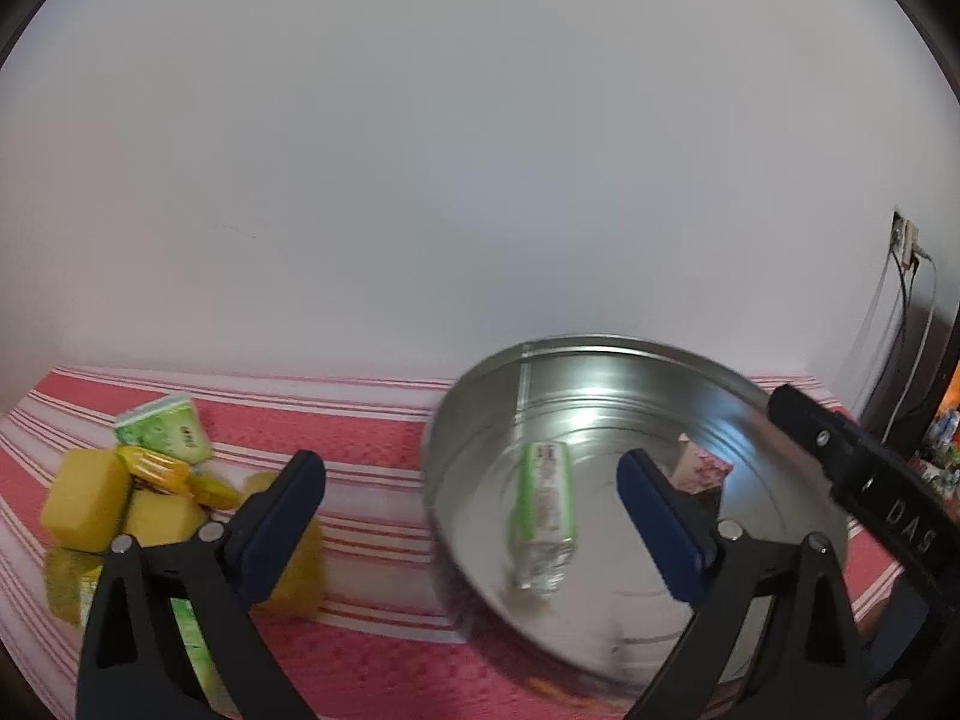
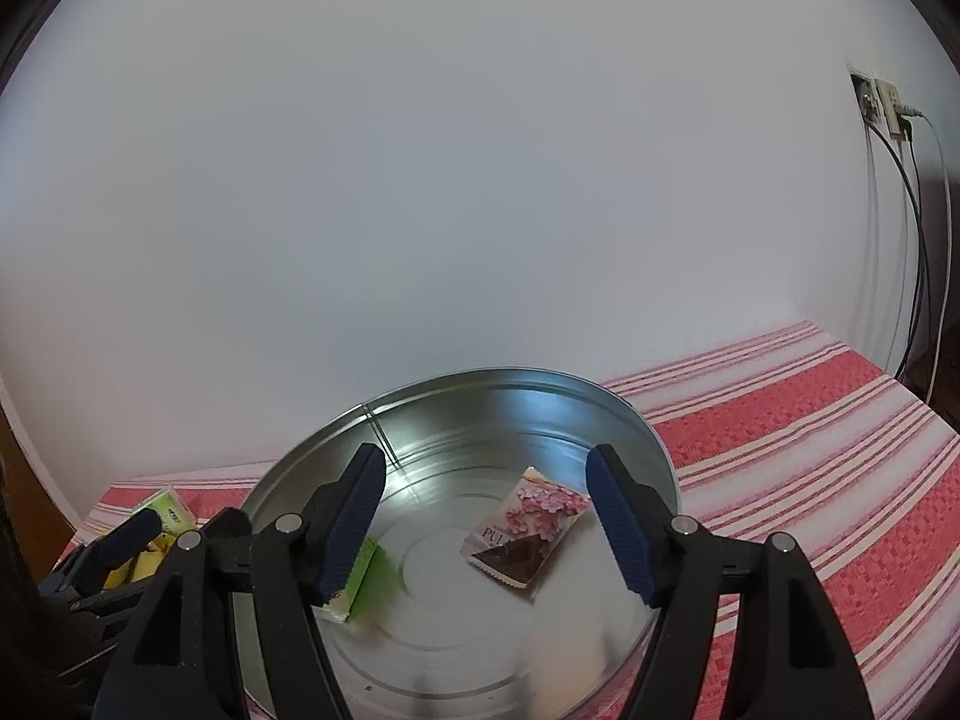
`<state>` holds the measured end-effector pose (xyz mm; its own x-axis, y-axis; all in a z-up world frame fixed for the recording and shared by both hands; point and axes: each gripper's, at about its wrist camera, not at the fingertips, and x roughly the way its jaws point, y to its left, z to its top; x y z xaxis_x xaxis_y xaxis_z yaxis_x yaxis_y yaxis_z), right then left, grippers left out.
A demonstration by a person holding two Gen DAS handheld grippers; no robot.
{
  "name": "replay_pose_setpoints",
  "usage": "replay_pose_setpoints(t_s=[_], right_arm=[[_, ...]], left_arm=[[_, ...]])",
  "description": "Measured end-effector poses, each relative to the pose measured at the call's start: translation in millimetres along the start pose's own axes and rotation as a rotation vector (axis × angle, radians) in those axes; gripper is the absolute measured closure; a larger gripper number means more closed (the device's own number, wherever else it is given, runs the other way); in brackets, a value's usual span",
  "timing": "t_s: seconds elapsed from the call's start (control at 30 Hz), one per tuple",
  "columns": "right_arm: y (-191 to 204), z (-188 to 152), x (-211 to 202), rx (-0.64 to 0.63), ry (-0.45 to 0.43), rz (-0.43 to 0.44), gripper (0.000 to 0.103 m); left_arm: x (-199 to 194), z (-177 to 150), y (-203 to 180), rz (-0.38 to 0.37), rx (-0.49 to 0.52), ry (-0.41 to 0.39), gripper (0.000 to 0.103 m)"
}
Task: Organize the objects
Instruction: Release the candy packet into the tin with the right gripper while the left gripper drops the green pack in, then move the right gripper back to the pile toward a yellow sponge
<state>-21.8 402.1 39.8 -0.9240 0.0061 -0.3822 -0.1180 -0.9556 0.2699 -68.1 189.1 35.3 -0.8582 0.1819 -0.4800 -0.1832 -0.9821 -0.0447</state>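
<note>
A round metal basin sits on a bench covered by a red-and-white striped cloth, close to a plain white wall. Two packets lie on the basin floor, apart from each other. The green packet, with a clear end, lies toward the basin's left side. The pink floral packet, with a dark lower corner, lies toward the right.

The left gripper hovers above the basin's left rim, its blue-padded jaws spread wide. The green packet shows between them in the left wrist view but lies loose on the basin floor, touched by neither pad. The right gripper hangs over the near side of the basin with its jaws apart and nothing held. The pink floral packet appears in the gap between its fingers, lying flat below them.

On the cloth to the left of the basin, well clear of it, stands a cluster of remaining objects: several yellow blocks, yellow wrapped pieces and a green-and-white carton at the back of the group. More green and yellow items lie behind the left gripper's left finger, too blurred to identify.

A wall socket with cables hanging down is at the far right.
</note>
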Motion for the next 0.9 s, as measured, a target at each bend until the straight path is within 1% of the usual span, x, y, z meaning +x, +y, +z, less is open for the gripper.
replay_pose_setpoints(t_s=[0.13, 0.27, 0.4, 0.53, 0.8, 0.87, 0.9], right_arm=[[-0.5, -0.3, -6.9, 0.004, -0.027, -0.004, 0.031], [3.0, -2.8, -8.3, -0.007, -0.050, -0.008, 0.031], [6.0, -9.2, -8.7, -0.041, -0.055, -0.022, 0.031], [7.0, -14.1, -11.7, -0.045, -0.072, -0.020, 0.031], [24.4, -21.4, -20.2, -0.069, -0.111, -0.039, 0.031], [39.8, -29.5, -35.6, -0.075, -0.110, -0.034, 0.031], [43.3, -28.3, -35.7, -0.076, -0.109, -0.032, 0.031]], left_arm=[[-5.8, -1.5, 12.4, 0.033, -0.010, -0.016, 0.004], [-9.6, -5.1, 20.0, 0.066, 0.003, -0.035, 0.004], [-14.0, -9.7, 26.7, 0.078, 0.009, -0.031, 0.004], [-16.3, -11.9, 34.4, 0.086, 0.004, -0.027, 0.004], [-20.8, -19.8, 49.4, 0.101, 0.019, -0.022, 0.004], [-23.1, -22.2, 55.1, 0.106, 0.023, -0.021, 0.004], [-23.9, -23.1, 57.7, 0.107, 0.024, -0.019, 0.004]])
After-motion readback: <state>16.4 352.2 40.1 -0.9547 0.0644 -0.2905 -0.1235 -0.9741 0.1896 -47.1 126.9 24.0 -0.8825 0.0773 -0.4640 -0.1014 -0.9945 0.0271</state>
